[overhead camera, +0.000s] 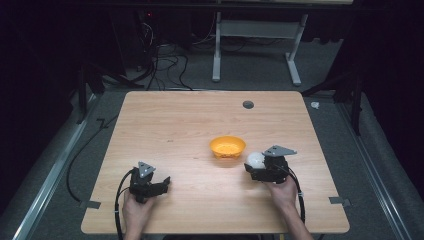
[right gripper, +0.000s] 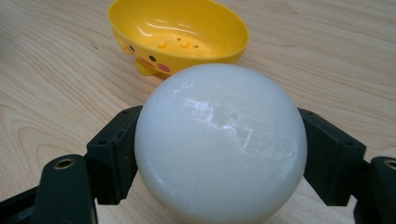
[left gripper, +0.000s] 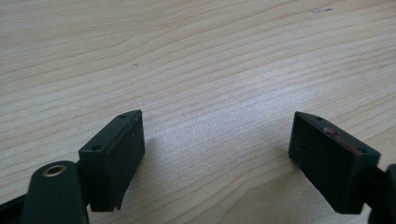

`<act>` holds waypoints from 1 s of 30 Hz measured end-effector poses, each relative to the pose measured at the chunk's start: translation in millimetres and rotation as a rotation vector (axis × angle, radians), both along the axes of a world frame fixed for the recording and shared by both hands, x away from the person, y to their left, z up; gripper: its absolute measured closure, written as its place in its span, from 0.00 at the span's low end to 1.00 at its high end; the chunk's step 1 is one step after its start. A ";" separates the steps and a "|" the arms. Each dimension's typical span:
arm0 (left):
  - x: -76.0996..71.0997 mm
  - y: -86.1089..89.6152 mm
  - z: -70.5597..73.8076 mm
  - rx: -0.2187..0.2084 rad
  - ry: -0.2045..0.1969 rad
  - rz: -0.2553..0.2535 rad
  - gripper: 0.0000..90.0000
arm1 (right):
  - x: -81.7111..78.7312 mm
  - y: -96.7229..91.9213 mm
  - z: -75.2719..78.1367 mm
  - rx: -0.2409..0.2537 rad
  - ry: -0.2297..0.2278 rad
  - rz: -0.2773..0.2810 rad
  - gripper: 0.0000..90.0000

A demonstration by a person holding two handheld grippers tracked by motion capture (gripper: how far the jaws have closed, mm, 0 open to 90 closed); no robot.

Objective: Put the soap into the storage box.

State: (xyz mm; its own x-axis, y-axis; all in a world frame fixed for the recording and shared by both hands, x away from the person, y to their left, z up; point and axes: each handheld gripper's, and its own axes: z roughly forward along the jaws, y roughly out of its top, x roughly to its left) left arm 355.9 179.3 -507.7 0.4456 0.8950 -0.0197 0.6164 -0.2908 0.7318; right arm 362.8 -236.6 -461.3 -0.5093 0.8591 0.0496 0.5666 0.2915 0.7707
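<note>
White, slick ball (right gripper: 220,142) clamped in right gripper (overhead camera: 256,167) may slip short of yellow bowl (overhead camera: 227,146) at 10 o'clock; left gripper (left gripper: 217,156) gapes empty

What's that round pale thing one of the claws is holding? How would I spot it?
Find the wooden table, then the yellow bowl near its middle. Just right of the bowl, the right gripper clamps a white ball between its black jaws. It is smooth, glossy and milky white, the one round solid thing there.
</note>
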 end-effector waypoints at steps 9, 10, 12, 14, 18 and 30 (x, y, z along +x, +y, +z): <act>-0.1 -0.2 0.0 0.002 0.000 0.001 0.21 | 5.8 0.2 8.2 0.024 -0.019 0.022 0.26; -0.1 -0.2 0.0 0.002 0.000 0.001 0.21 | 6.3 1.0 8.8 0.025 -0.018 0.021 0.26; -0.1 -0.2 0.0 0.001 0.000 0.001 0.21 | 7.7 2.3 9.9 0.023 -0.019 0.026 0.26; 0.0 -0.2 0.0 0.002 0.000 0.001 0.21 | 9.3 4.3 12.0 0.021 -0.022 0.034 0.26; -0.1 -0.2 0.0 0.002 0.000 0.001 0.21 | 12.4 8.3 17.2 0.024 -0.030 0.052 0.26; 0.0 -0.2 0.0 0.002 0.000 0.000 0.21 | 24.8 18.3 39.4 0.036 -0.054 0.109 0.26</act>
State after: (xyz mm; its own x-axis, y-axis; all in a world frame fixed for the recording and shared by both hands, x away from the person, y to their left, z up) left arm 355.8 179.1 -507.7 0.4453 0.8952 -0.0176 0.6162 -0.2922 0.7313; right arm 387.6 -218.3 -421.9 -0.6021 0.7969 0.0492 0.4904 0.3205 0.8104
